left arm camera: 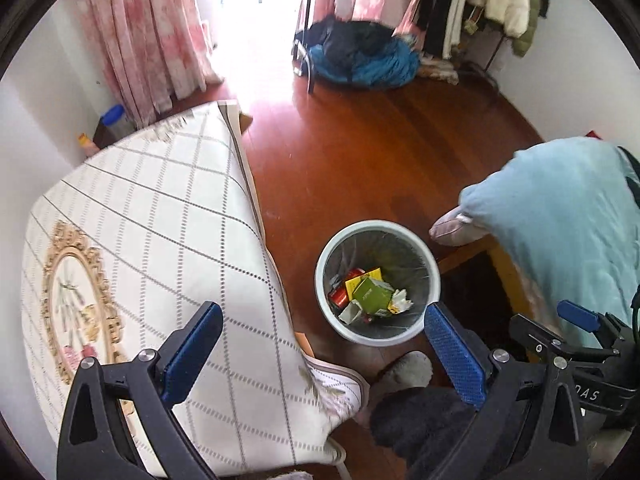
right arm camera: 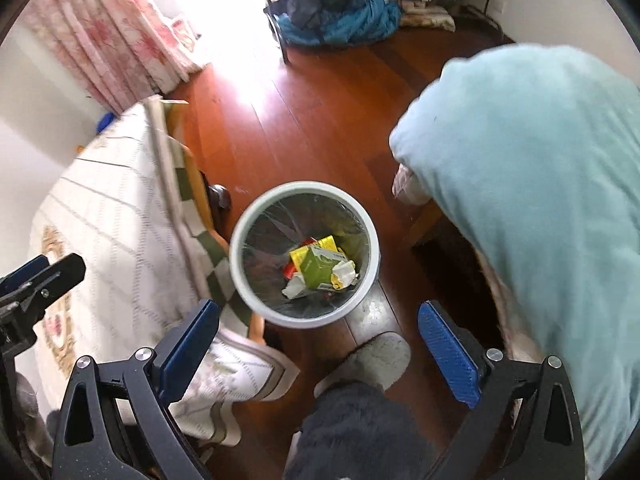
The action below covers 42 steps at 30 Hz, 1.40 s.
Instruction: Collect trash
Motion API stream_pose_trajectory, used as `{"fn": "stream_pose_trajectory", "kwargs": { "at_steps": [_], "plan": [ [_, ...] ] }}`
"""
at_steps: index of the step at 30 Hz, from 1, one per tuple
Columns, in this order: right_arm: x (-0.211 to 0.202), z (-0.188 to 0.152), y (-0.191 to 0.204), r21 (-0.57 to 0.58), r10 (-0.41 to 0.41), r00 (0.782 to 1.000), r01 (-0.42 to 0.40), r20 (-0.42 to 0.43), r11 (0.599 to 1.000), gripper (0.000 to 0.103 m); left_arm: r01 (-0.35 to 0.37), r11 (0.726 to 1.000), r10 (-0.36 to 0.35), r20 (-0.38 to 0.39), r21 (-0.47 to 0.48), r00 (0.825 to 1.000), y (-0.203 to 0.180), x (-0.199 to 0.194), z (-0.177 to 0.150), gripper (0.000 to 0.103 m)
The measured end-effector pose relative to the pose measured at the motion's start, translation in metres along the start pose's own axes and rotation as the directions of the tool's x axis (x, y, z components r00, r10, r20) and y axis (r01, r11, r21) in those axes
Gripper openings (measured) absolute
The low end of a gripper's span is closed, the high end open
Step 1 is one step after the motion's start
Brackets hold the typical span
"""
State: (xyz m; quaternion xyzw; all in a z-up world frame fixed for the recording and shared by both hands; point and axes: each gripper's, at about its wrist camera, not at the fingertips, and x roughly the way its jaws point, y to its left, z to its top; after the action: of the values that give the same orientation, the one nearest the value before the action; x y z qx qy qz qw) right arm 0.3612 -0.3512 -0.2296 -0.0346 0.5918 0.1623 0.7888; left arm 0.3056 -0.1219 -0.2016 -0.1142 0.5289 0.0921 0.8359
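Note:
A white round bin [left arm camera: 376, 226] with a dark liner stands on the wooden floor, below and ahead of both grippers. Inside it lie a green carton [left arm camera: 372, 294], a yellow box [left arm camera: 362, 278], a red can [left arm camera: 344, 294] and crumpled white paper [left arm camera: 400, 300]. My left gripper [left arm camera: 323, 309] hangs open above the bin's near side with nothing between its blue pads. My right gripper [right arm camera: 319, 307] is likewise open and empty over the bin [right arm camera: 304, 189], with the green carton [right arm camera: 320, 266] showing below. Each gripper's edge shows in the other's view.
A table with a white checked cloth [left arm camera: 160, 220] stands left of the bin. A light blue blanket [left arm camera: 560, 220] drapes over furniture on the right. A person's slippered foot [left arm camera: 404, 372] is just in front of the bin. A clothes pile [left arm camera: 360, 56] and pink curtains lie farther off.

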Motion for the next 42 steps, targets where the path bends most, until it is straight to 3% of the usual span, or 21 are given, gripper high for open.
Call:
{"fn": "stream_pose_trajectory", "kwargs": {
  "at_steps": [8, 22, 31, 42],
  "plan": [
    [-0.107, -0.03, 0.024, -0.05, 0.075, 0.99, -0.069, 0.12, 0.996, 0.101, 0.056, 0.998, -0.058, 0.112, 0.017, 0.992, 0.011, -0.091, -0.024, 0.103],
    [-0.241, -0.069, 0.048, -0.139, 0.228, 0.937, -0.197, 0.266, 0.971, 0.101, 0.17, 0.985, -0.169, 0.232, 0.018, 0.958, 0.032, -0.194, -0.053, 0.103],
    [-0.291, -0.084, 0.059, -0.185, 0.292, 0.905, -0.244, 0.309, 0.952, 0.103, 0.204, 0.978, -0.206, 0.301, 0.04, 0.931, 0.039, -0.231, -0.063, 0.103],
    [-0.308, -0.092, 0.064, -0.198, 0.308, 0.901, -0.256, 0.307, 0.946, 0.103, 0.241, 0.969, -0.245, 0.318, 0.052, 0.916, 0.045, -0.25, -0.07, 0.103]
  ]
}}
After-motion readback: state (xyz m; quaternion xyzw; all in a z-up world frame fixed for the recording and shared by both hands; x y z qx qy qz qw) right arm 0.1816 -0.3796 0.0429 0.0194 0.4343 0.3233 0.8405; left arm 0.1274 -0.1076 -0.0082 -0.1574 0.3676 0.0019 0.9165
